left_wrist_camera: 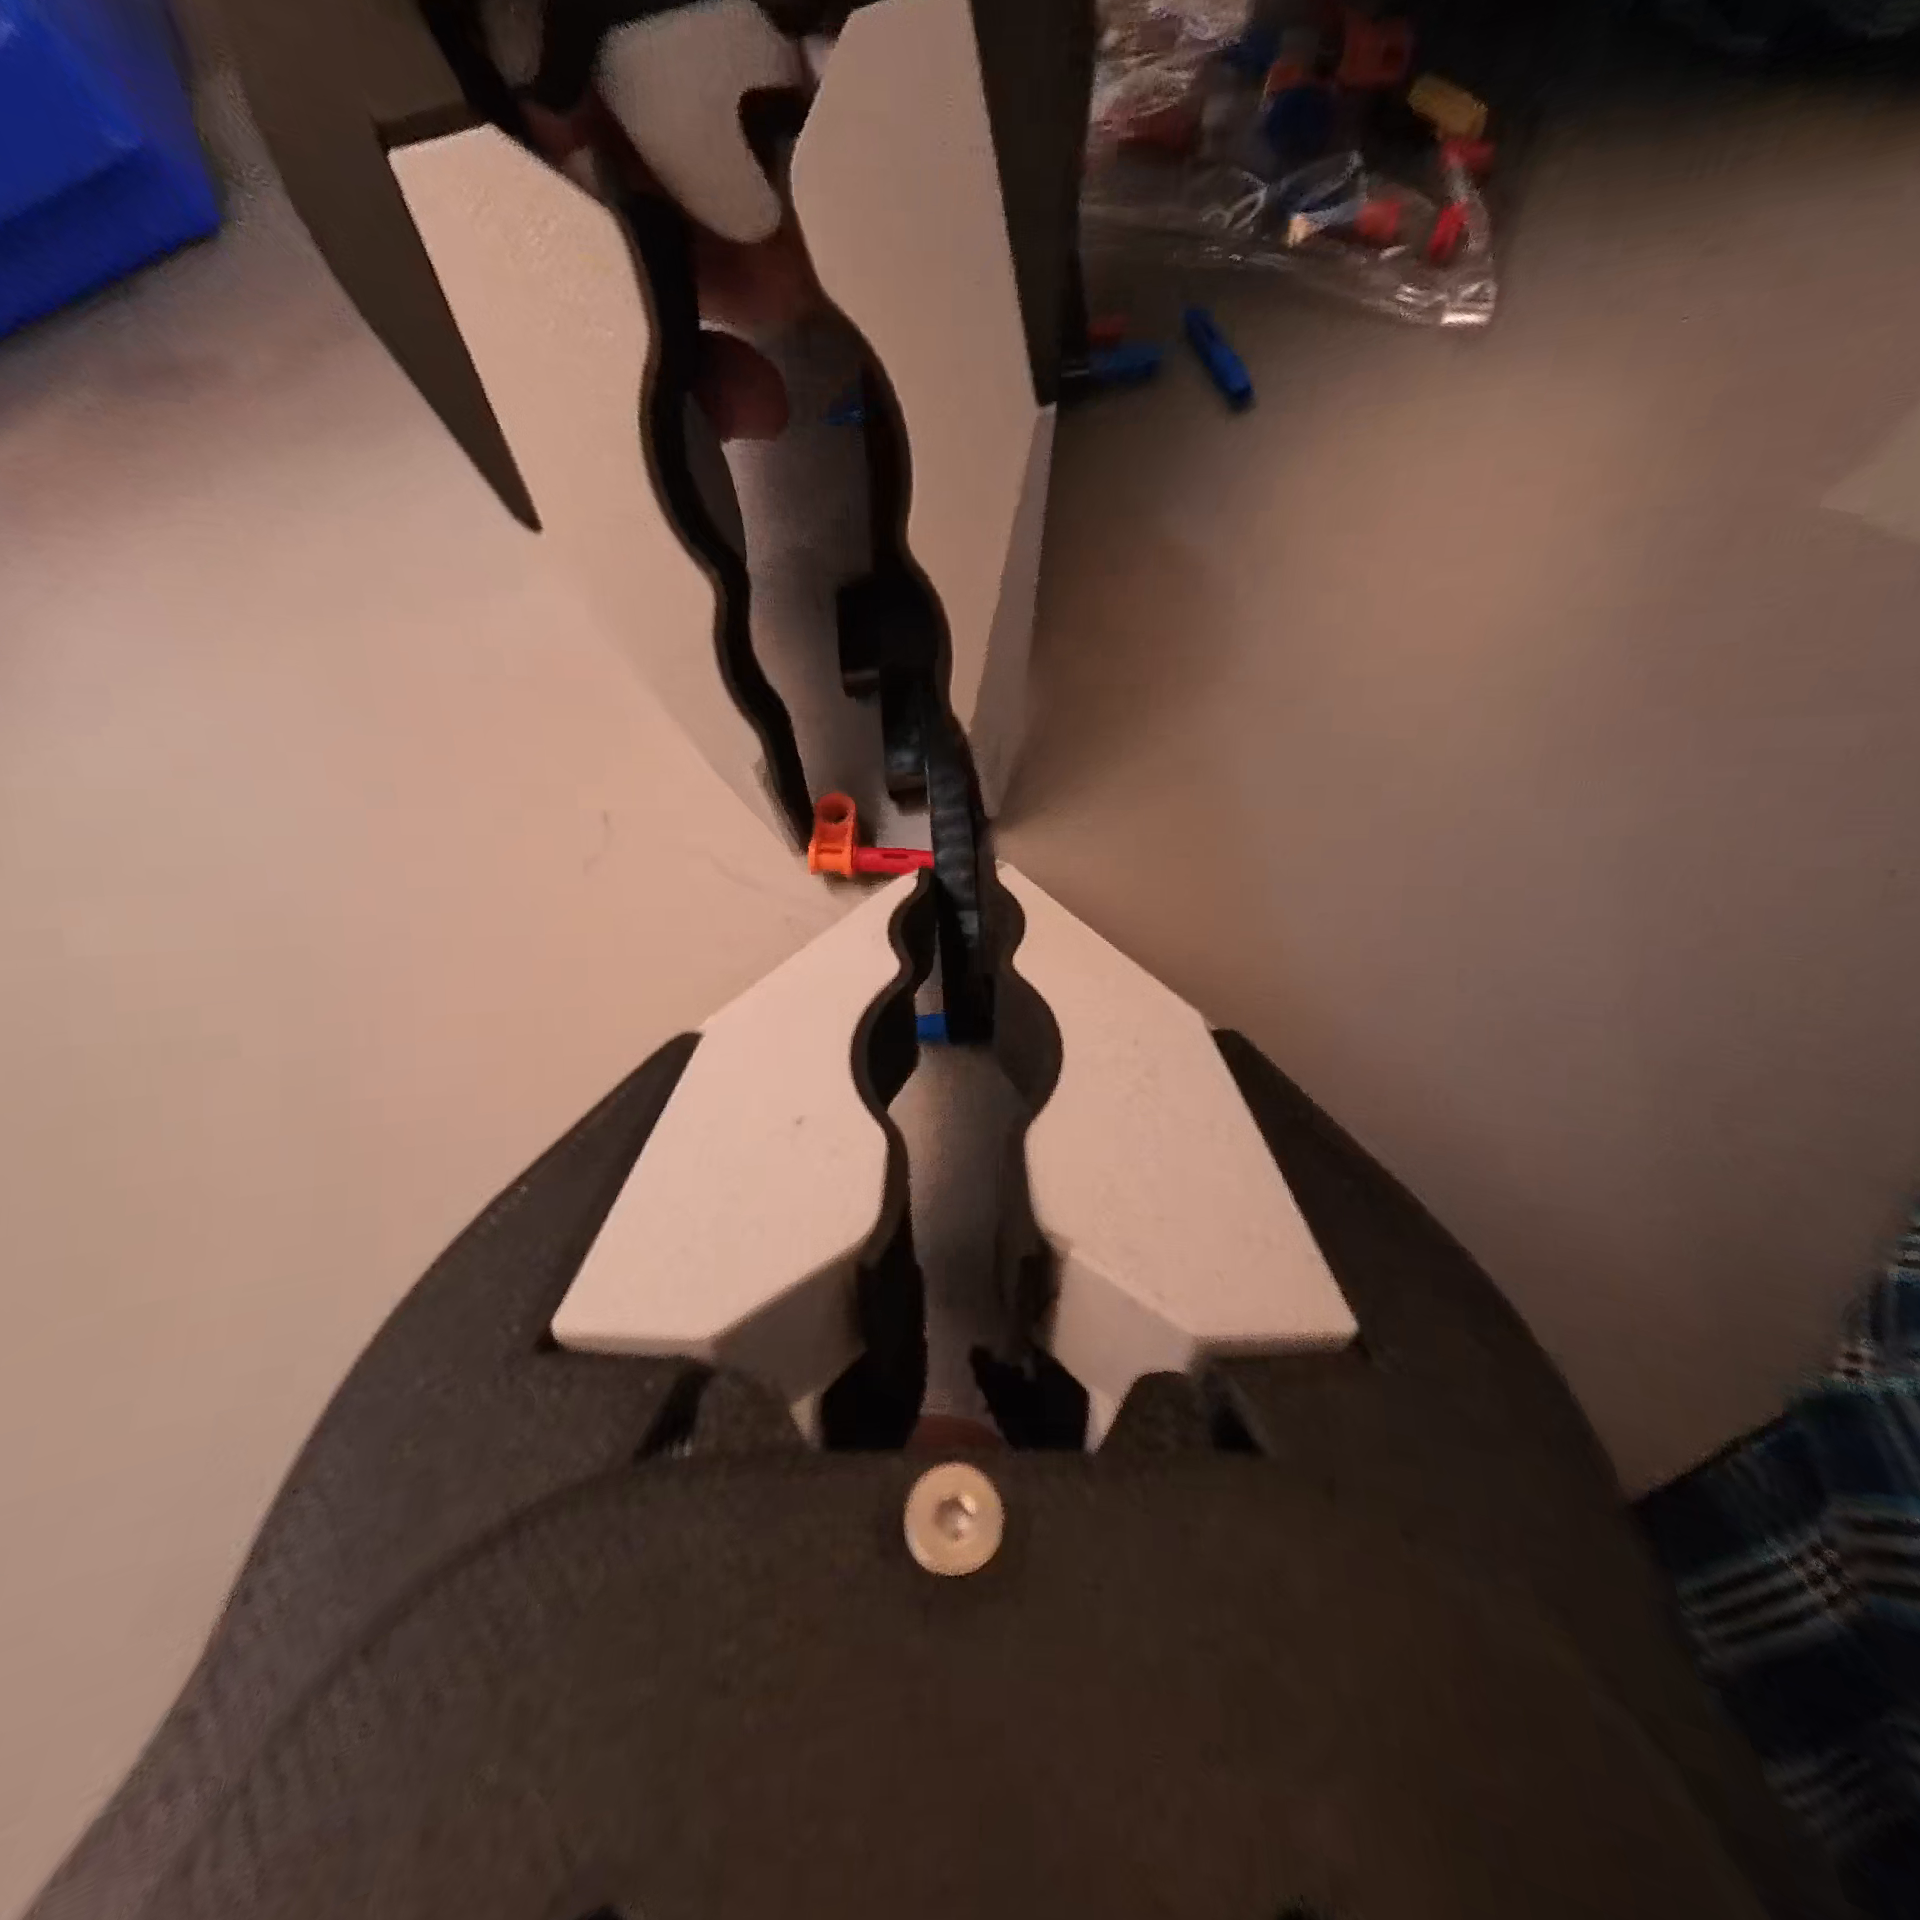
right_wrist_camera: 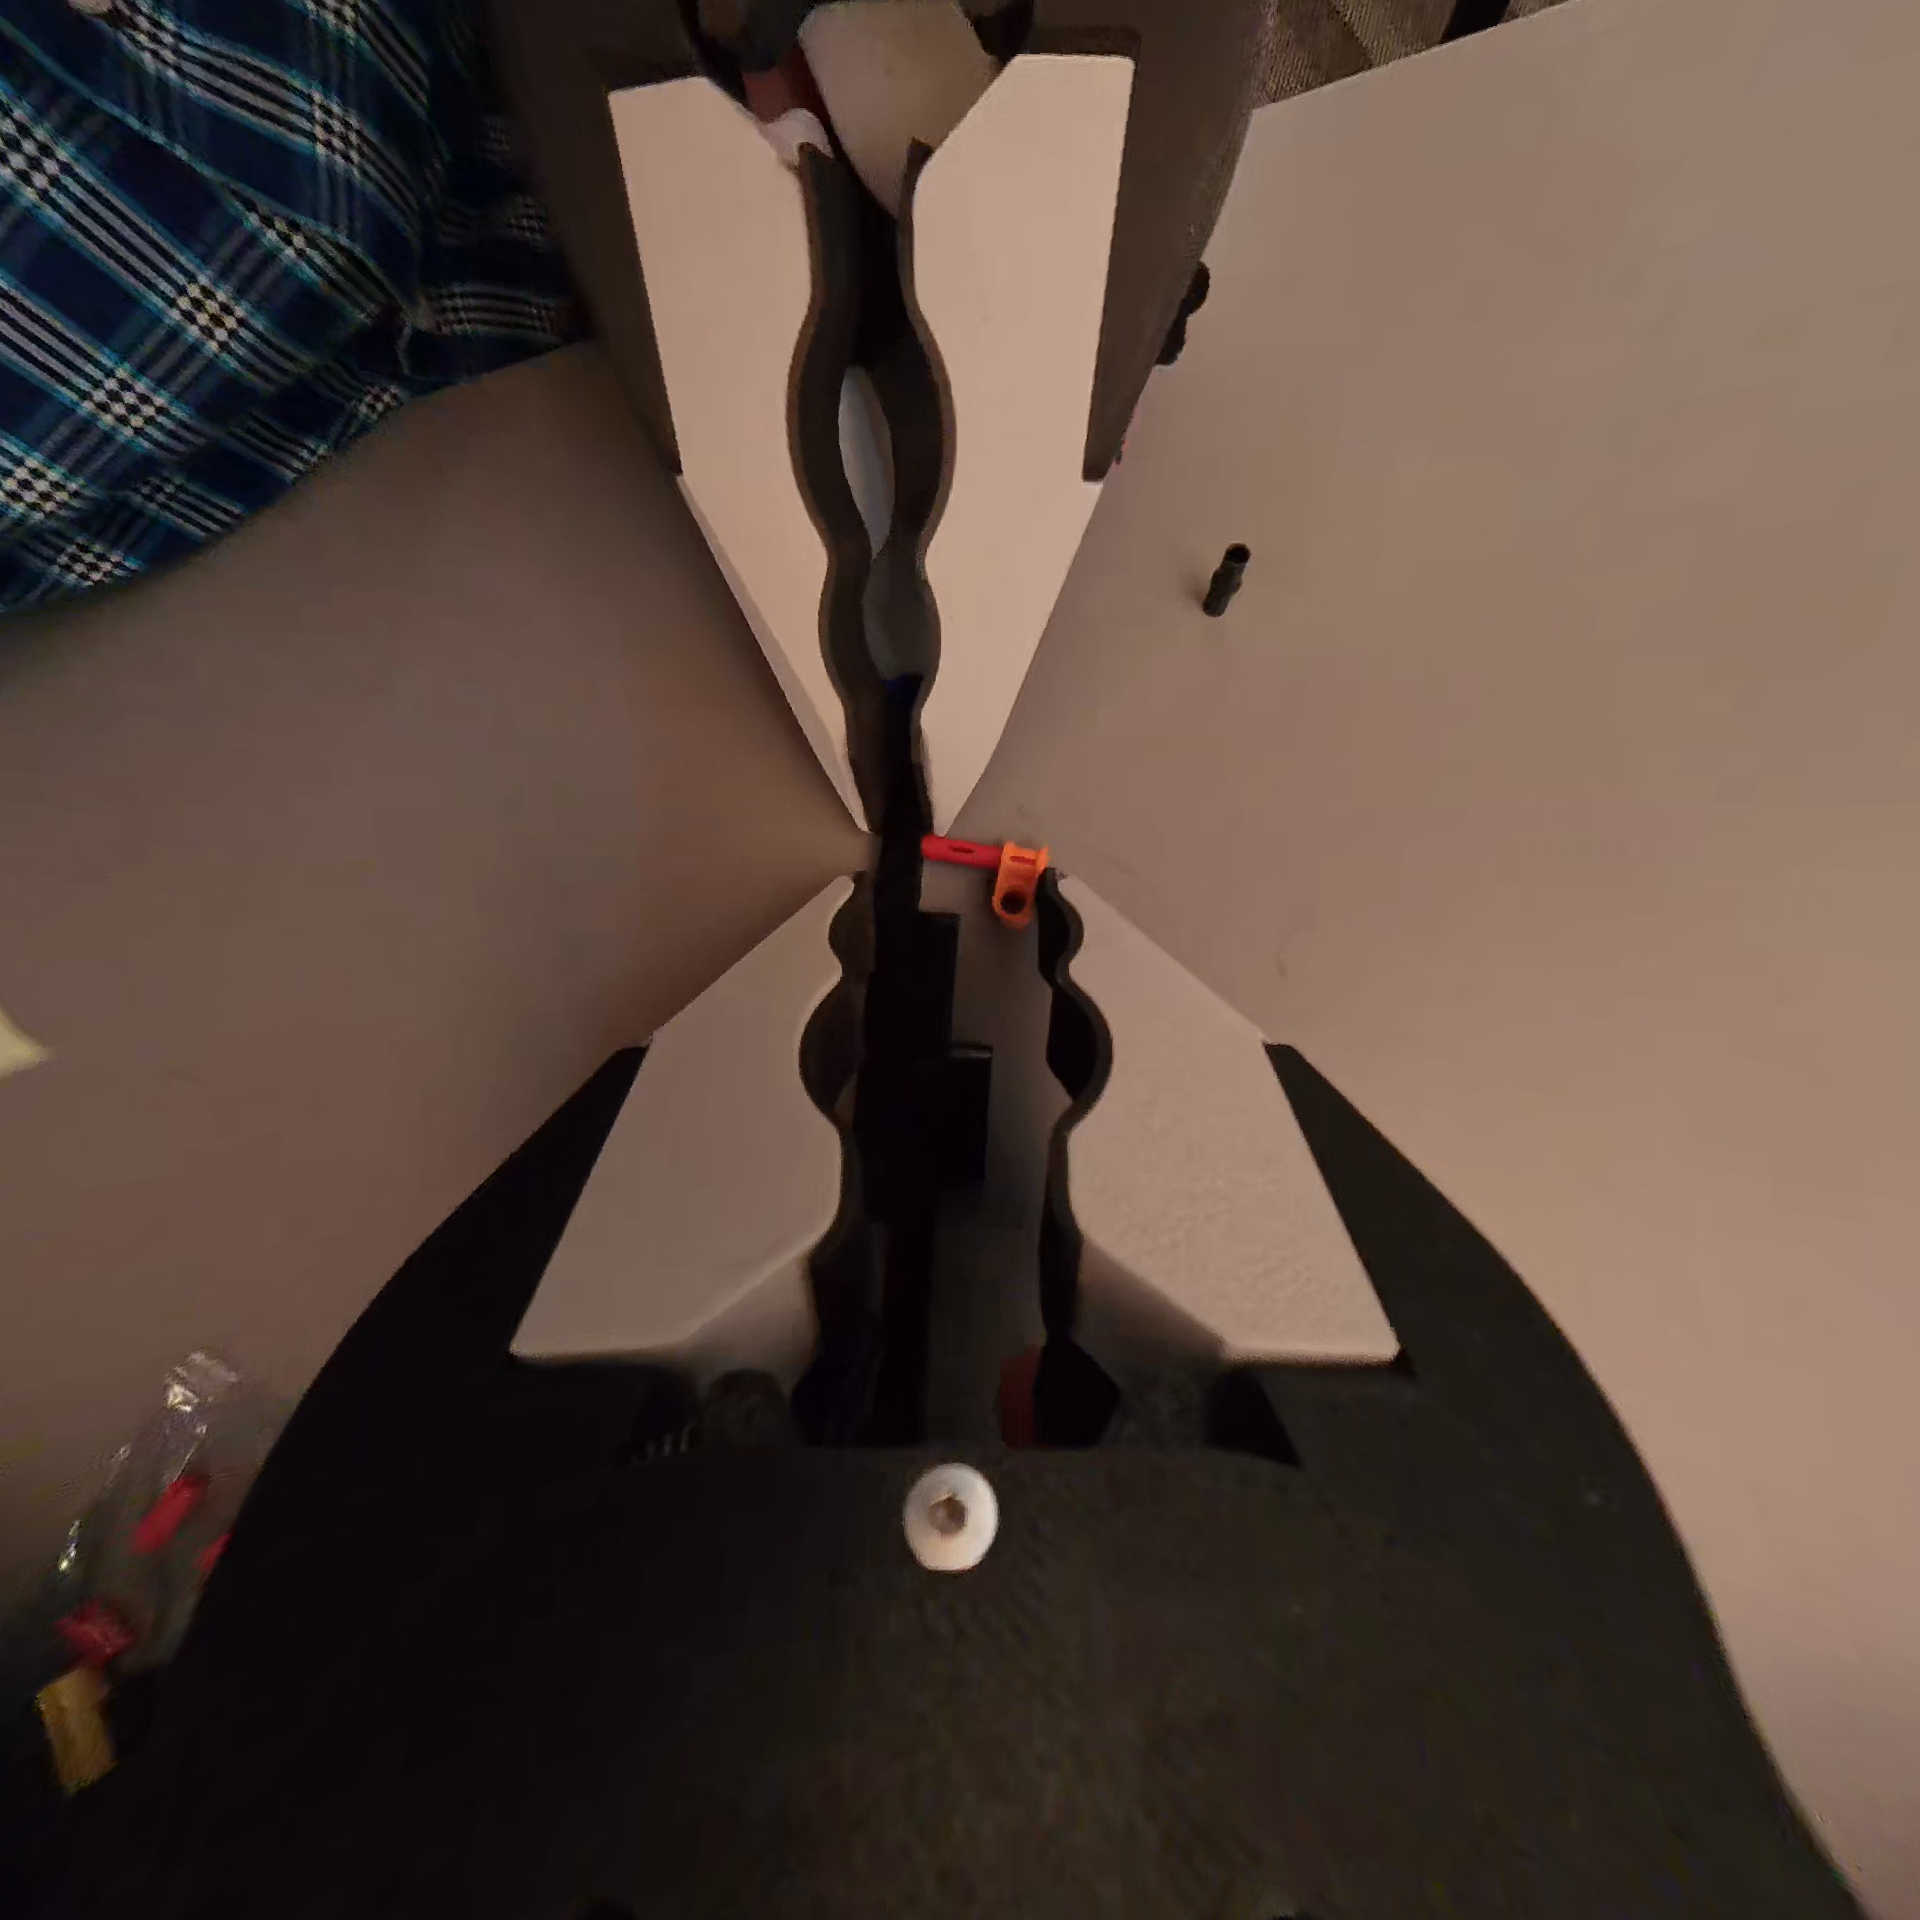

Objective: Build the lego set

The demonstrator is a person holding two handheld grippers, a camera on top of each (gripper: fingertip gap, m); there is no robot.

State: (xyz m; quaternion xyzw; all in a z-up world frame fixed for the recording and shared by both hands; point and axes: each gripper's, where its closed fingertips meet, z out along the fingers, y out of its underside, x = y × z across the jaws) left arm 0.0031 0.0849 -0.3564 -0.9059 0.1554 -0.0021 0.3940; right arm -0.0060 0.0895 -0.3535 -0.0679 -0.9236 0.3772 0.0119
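A thin black lego beam [left_wrist_camera: 961, 935] is held edge-on between both grippers above a beige surface. A red axle [left_wrist_camera: 894, 858] sticks out of its side and carries an orange connector [left_wrist_camera: 834, 831]. My left gripper [left_wrist_camera: 958, 883] is shut on the beam's near end. My right gripper [left_wrist_camera: 888, 816] comes in from the opposite side. In the right wrist view my right gripper [right_wrist_camera: 954, 883] spans the black beam [right_wrist_camera: 904, 987], red axle [right_wrist_camera: 961, 849] and orange connector [right_wrist_camera: 1013, 883], with one pad on the beam and the other on the connector. The left gripper [right_wrist_camera: 902, 816] faces it.
A clear bag of coloured lego parts [left_wrist_camera: 1299, 156] lies at the back right, with loose blue pins [left_wrist_camera: 1216, 358] beside it. A blue box [left_wrist_camera: 83, 156] is at the far left. A small black pin [right_wrist_camera: 1224, 580] lies on a white sheet [right_wrist_camera: 1558, 416]. Plaid cloth [right_wrist_camera: 208, 260] is nearby. Left and right tips are no more than a few centimetres apart.
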